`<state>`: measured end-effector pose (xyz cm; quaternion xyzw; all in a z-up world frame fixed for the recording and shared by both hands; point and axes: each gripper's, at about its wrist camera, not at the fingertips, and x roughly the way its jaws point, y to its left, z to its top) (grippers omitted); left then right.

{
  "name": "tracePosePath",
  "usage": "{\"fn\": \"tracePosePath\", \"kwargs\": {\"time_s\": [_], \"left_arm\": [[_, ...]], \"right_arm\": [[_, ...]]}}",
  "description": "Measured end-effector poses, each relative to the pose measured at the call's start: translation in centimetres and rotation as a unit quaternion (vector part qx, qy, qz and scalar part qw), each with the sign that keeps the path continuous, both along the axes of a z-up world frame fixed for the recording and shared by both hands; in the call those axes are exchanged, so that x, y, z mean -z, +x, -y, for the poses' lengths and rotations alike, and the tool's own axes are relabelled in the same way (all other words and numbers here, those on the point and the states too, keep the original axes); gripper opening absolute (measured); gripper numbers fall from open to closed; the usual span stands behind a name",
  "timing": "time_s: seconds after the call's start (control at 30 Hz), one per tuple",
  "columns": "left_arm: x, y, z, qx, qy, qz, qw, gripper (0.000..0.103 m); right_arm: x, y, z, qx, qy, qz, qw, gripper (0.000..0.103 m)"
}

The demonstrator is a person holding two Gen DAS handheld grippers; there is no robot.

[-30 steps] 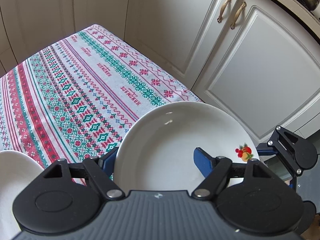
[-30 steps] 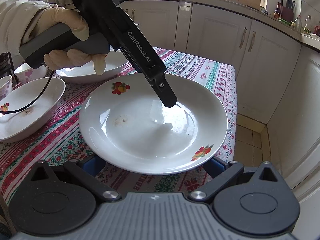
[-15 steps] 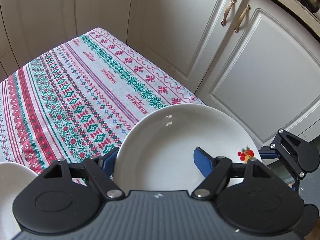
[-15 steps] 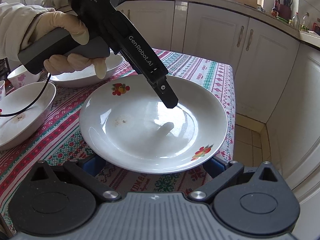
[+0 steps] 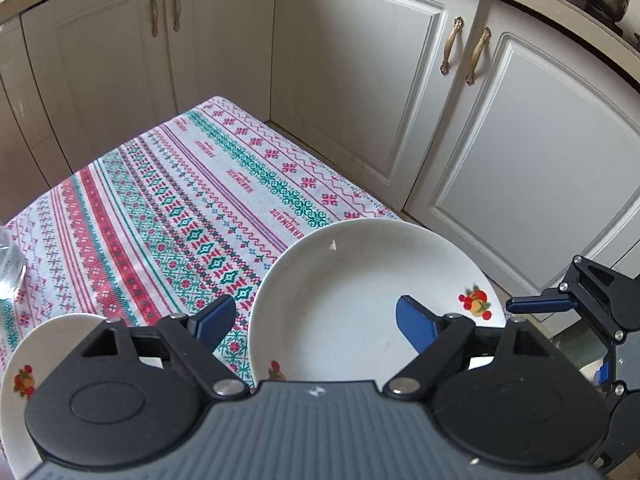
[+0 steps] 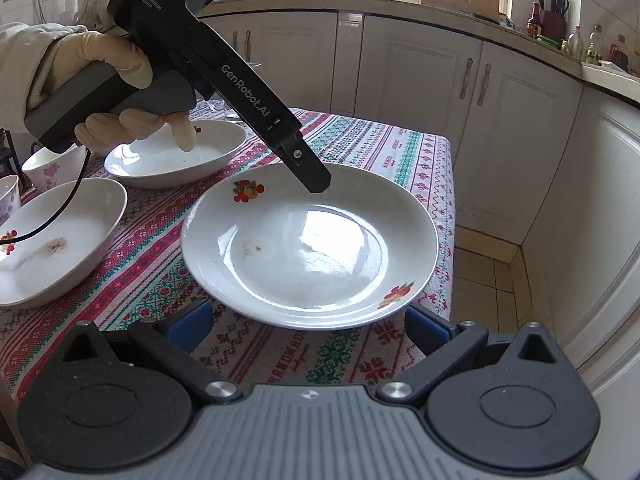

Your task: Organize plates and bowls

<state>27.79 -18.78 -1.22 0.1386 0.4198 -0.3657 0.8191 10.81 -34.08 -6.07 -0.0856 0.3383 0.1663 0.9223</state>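
1. the white plate [image 6: 310, 240] with fruit prints on its rim lies flat on the patterned tablecloth [image 6: 136, 276], at the table's corner closest to the cabinets [image 6: 516, 128], its rim reaching close to the cloth's edge there.
2. the left gripper [image 5: 316, 316] hangs above the plate; its jaws have just been opening and stand spread, one blue finger [image 5: 416, 326] over the plate's inside, the other over the cloth beside the rim, neither pressing on the plate.
3. in the right wrist view a gloved hand [image 6: 120, 92] holds that gripper's handle, and its dark finger tip is above the plate's far rim, clear of it.
4. the right gripper [image 6: 306, 326] sits at the near edge of the table, jaws spread wide, nothing between them; the plate's near rim lies just ahead.
5. toward the table's other side lie two white bowls [image 6: 56, 248], one behind the other, well apart from the plate.
6. two small flowered cups [image 6: 44, 168] stand at the far left edge.
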Motion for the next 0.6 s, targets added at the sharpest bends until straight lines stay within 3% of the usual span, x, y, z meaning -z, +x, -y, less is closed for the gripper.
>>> {"fn": "tracePosePath", "kwargs": {"time_s": [0.27, 0.6], "left_arm": [[-3.3, -6.1, -4.2, -0.022, -0.005, 0.061, 0.9979, 0.093], [-2.6, -13.9, -9.9, -0.093, 0.001, 0.09, 0.9916, 0.094]], "right_arm": [[-2.1, -3.7, -1.8, 0.012, -0.001, 0.03, 0.999, 0.103], [-2.7, -7.5, -5.1, -0.021, 0.002, 0.048, 0.999, 0.103]]}}
